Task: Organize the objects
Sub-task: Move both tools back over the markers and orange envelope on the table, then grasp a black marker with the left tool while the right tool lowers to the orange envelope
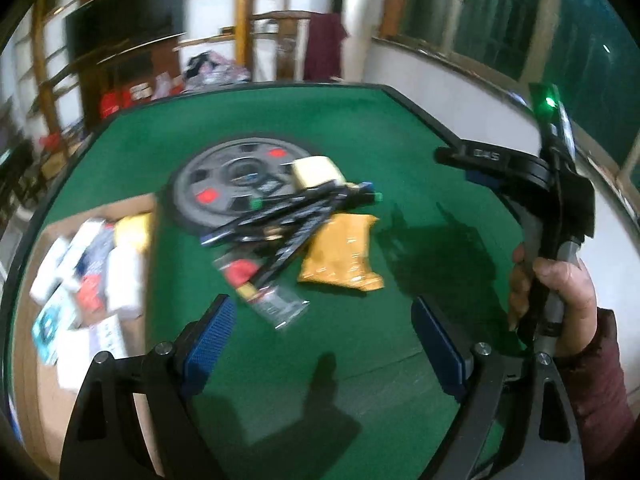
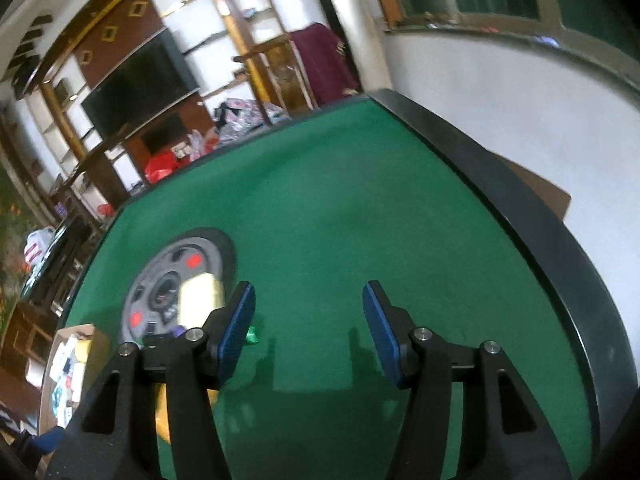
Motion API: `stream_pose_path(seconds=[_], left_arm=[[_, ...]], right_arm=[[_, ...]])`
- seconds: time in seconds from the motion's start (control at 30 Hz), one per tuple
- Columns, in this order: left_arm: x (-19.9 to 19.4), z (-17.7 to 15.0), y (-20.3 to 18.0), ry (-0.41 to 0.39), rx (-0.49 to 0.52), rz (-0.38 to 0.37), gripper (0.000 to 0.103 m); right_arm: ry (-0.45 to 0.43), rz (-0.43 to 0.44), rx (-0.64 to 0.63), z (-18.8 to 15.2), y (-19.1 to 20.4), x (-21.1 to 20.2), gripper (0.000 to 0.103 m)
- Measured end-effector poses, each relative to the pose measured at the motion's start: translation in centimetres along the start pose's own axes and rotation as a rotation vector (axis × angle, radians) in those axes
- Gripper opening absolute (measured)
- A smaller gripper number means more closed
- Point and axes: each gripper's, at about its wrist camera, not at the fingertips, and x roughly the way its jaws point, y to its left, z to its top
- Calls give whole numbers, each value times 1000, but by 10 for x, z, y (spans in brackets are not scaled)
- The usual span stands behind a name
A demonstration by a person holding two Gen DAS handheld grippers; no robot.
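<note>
the left hand-held gripper [image 1: 322,332] hangs with jaws spread and empty over the green table [image 1: 400,140]; the right hand-held gripper [image 2: 309,320] is likewise spread and empty. just ahead of the left one lies an unsorted heap: clear packet [image 1: 276,304], yellow pouch [image 1: 340,256], black pens [image 1: 288,216]. to its left a cardboard box [image 1: 28,320] already holds packets, so sorting looks partway done. beyond, a grey disc [image 1: 224,188]. right of the heap the felt is bare to the black rim [image 2: 520,216].

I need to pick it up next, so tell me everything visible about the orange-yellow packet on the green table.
The orange-yellow packet is a flat, glossy, crinkled pouch, apparently plastic or foil, with crimped ends. It lies flat on the green felt table, beside the grey round disc. The pile of black pens overlaps its upper left edge. Neither gripper touches it. Motion blur hides any print.
</note>
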Motion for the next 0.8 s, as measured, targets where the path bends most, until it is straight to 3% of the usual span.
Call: stream_pose_path(seconds=[0.17,0.4,0.6,0.7,0.8], left_arm=[[43,15,-20,45,60,-6,85],[88,29,-25,101,71,19,84],[94,17,-35,173,62,-181,82],[68,20,-25,115,45,-216,82],[45,27,-3,14,77,-102,82]], right_arm=[[24,16,92,2,-23,3,55],[27,24,73,3,-17,3,56],[39,29,46,2,-10,9,56],[43,27,50,2,-11,11,56],[57,25,59,1,-14,13,56]])
